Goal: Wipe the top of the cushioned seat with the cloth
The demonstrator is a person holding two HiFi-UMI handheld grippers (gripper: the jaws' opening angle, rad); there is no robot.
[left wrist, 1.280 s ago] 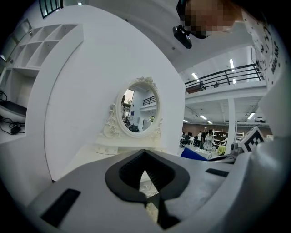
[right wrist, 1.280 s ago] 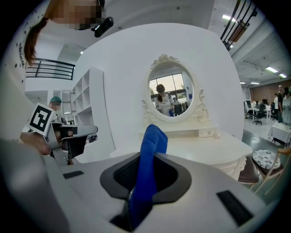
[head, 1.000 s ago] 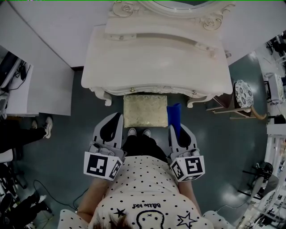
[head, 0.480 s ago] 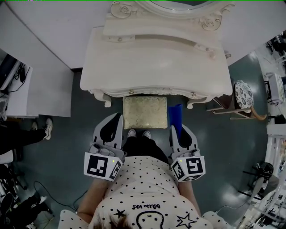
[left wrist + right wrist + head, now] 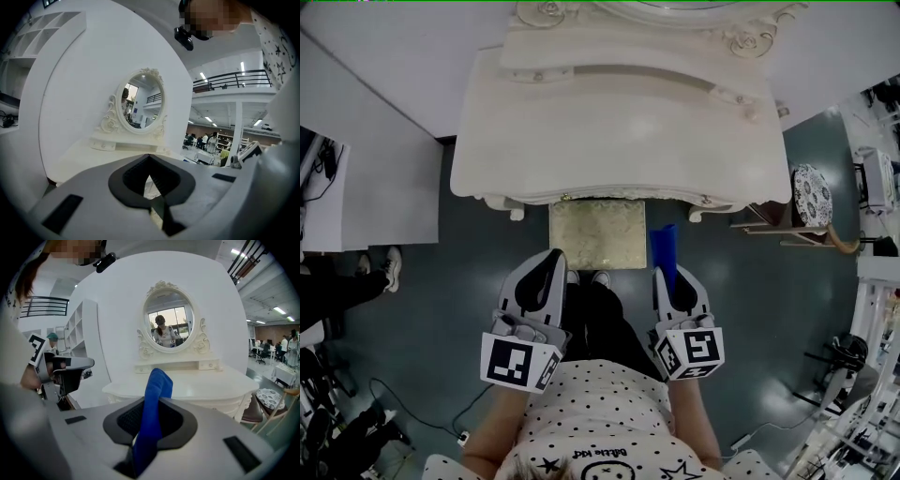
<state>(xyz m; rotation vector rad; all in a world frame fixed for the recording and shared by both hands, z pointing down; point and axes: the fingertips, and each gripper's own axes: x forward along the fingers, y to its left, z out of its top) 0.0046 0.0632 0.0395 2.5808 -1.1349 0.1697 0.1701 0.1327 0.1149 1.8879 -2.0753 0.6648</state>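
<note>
Sticking (image 5: 664, 246) forward out of the right gripper (image 5: 671, 274), the blue cloth is held with its long axis along the jaws, the free end aimed at the dressing table (image 5: 619, 122). It is pinched firmly between the right jaws. The left gripper (image 5: 551, 262) has its jaws brought together with nothing between them. In the head view the cloth is seen just beside the right edge of the cushioned seat (image 5: 598, 234), which is tucked partly under the table front. Against one second earlier, the table fills more of the head view and both grippers sit slightly lower; the cloth is clamped as before. The oval mirror (image 5: 168, 322) is shown only in the gripper views, the seat top clearly only in the head view.
</note>
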